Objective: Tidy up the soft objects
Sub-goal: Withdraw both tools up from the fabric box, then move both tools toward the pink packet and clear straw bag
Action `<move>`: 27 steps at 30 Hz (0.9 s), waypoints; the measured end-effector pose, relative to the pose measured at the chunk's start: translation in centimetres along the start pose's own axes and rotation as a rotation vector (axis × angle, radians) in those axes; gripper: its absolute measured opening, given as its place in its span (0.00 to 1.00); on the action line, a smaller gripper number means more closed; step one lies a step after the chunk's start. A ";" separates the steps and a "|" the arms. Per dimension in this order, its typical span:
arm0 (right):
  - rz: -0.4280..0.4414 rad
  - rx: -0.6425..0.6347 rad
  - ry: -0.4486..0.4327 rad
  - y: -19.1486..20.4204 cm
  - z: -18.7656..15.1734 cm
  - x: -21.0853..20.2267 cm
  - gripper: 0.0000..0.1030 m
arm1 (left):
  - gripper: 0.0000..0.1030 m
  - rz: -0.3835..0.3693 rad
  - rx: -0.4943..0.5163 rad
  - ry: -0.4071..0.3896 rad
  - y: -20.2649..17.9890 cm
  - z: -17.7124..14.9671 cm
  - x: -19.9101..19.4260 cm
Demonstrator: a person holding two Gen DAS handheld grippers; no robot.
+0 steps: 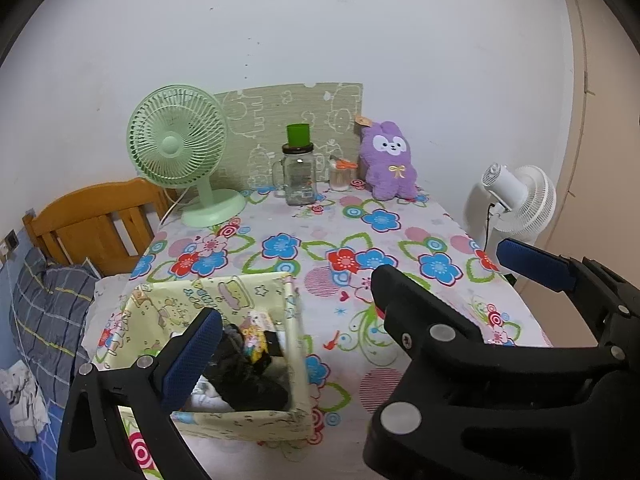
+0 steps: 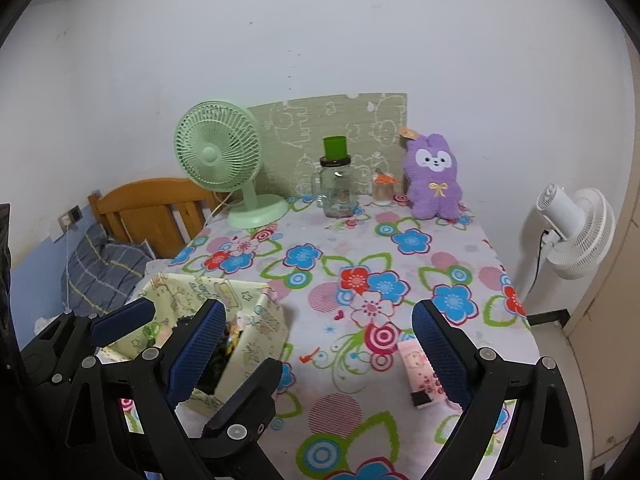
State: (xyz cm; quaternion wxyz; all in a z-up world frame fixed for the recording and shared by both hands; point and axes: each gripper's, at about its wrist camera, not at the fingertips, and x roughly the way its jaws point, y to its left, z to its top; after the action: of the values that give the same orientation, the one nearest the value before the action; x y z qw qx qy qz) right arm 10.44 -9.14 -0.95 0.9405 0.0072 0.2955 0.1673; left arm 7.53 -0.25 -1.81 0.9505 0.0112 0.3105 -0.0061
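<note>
**Two open grippers hanging over a flowered table**

A plain white wall [image 2: 320, 40] is filling the back of the room, and a table [image 2: 400, 248] under a flowered cloth is standing against it. Left of the table a wooden headboard [image 2: 152, 208] is showing, with a checked pillow [image 2: 104, 268] lying below it. Right of the table a white standing fan [image 2: 576, 232] is facing away toward the wall. At the far edge of the table a green patterned board [image 2: 340, 124] is leaning on the wall, a green desk fan [image 2: 224, 156] is standing at the far left corner, and a purple plush rabbit [image 2: 434, 176] is sitting upright toward the far right. Between them a glass jar [image 2: 338, 192] is carrying a green cup [image 2: 335, 147] on its lid, with a smaller jar [image 2: 383, 190] just beside it.

On the near left part of the table a pale fabric basket [image 1: 296, 340] is holding dark soft things and a small yellow item [image 1: 254, 336]. The left gripper [image 1: 292, 308] is hanging just above the basket, jaws wide, holding nothing. The right gripper [image 2: 320, 344] is hovering over the near middle of the table, jaws wide too, empty. A pink tube [image 2: 420, 372] is lying on the cloth, just beside its right finger.
</note>
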 end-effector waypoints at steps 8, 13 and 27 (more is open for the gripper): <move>-0.018 0.025 0.000 -2.6 -0.8 -0.6 0.95 | 1.00 -0.018 0.021 0.010 -2.7 -0.2 0.3; -0.030 0.030 0.006 -4.2 -1.4 -0.7 0.96 | 1.00 -0.025 0.018 0.028 -4.3 -0.5 1.1; -0.083 0.057 0.039 -8.7 -3.6 0.2 1.00 | 1.00 -0.080 0.032 0.095 -8.1 -1.9 4.0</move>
State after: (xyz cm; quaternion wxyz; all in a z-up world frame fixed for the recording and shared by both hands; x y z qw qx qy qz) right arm 11.28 -17.61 -4.99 0.9402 0.0186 0.3185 0.1196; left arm 9.51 -8.29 -5.87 0.9334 0.0142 0.3553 -0.0484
